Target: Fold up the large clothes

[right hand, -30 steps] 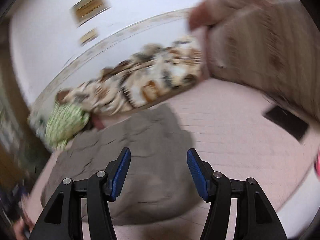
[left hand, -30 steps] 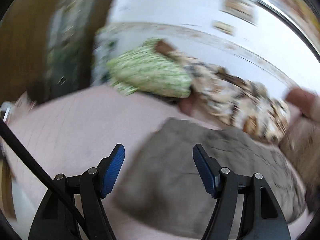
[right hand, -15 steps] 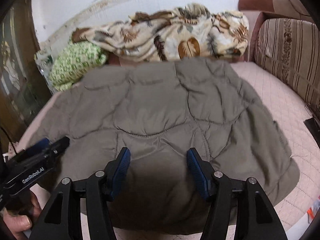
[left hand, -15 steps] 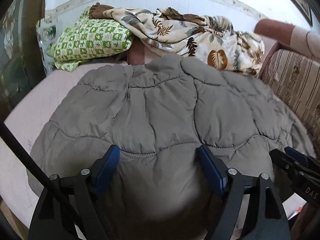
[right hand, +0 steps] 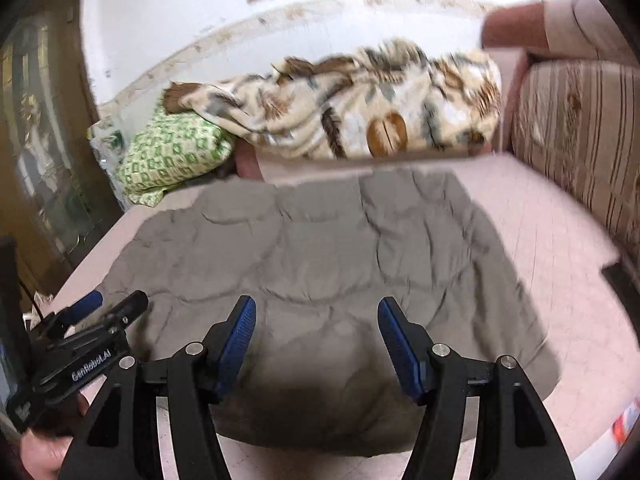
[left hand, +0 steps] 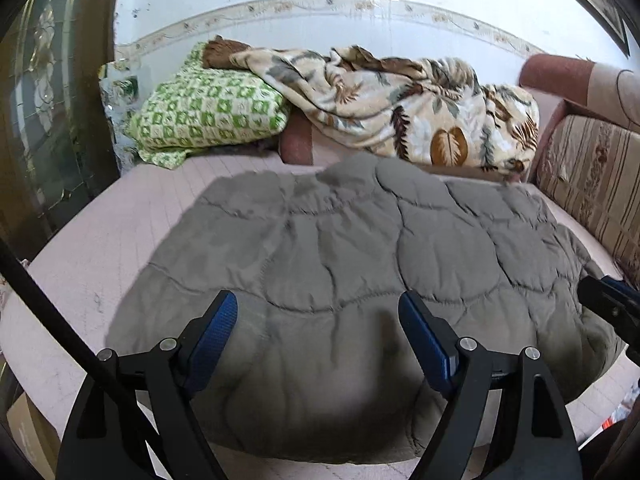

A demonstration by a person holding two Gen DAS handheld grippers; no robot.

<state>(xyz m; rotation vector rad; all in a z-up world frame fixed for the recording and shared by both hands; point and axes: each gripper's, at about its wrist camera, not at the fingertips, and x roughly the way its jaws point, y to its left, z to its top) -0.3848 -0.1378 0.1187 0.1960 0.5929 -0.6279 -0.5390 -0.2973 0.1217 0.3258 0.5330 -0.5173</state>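
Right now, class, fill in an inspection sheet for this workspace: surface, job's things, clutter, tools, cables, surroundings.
Surface: pale pink quilted sofa seat, mostly covered.
Job's things: grey quilted padded garment spread flat on the seat.
Clutter: green-and-white patterned folded blanket and cream leaf-print fleece blanket heaped at the back.
Tools: left tool and right tool both open above the garment's near edge, nothing gripped.
Cables: black cable crossing the left view.
Surroundings: striped sofa backrest, white wall with patterned border, dark glazed door.
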